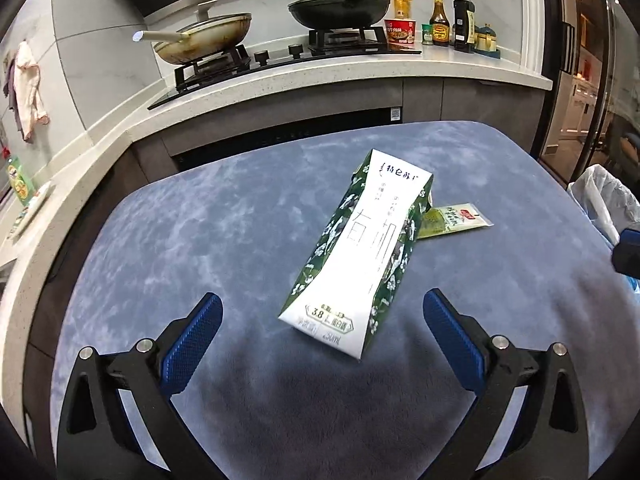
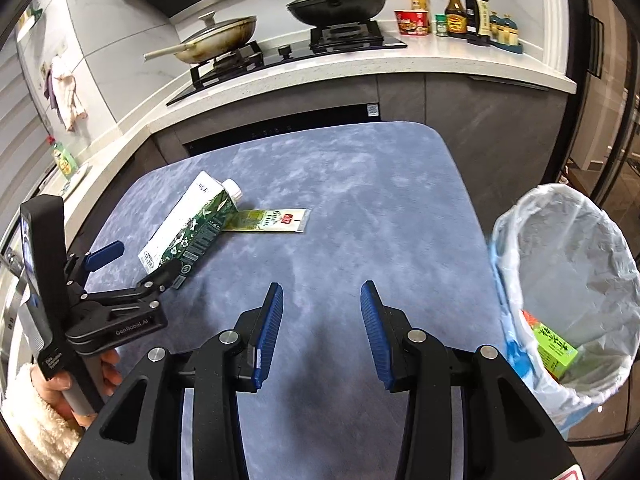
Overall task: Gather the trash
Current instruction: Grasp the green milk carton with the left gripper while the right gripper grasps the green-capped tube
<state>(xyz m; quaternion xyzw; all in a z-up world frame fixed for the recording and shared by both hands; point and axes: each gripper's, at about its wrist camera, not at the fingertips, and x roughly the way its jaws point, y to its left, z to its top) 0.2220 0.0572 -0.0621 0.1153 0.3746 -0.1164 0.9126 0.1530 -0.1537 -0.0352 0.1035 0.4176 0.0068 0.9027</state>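
Observation:
A green and white milk carton lies on its side on the blue table; it also shows in the right wrist view. A flat green and white sachet lies just beyond it, partly under its top end, also seen from the right. My left gripper is open with its jaws wide, either side of the carton's near end; it shows from the side in the right wrist view. My right gripper is open and empty above bare table. A bin lined with a white bag stands at the table's right edge, holding a green packet.
Behind the table runs a kitchen counter with a hob, a pale pan and a black lidded wok. Sauce bottles and a noodle cup stand at the counter's right. A glass door is at the right.

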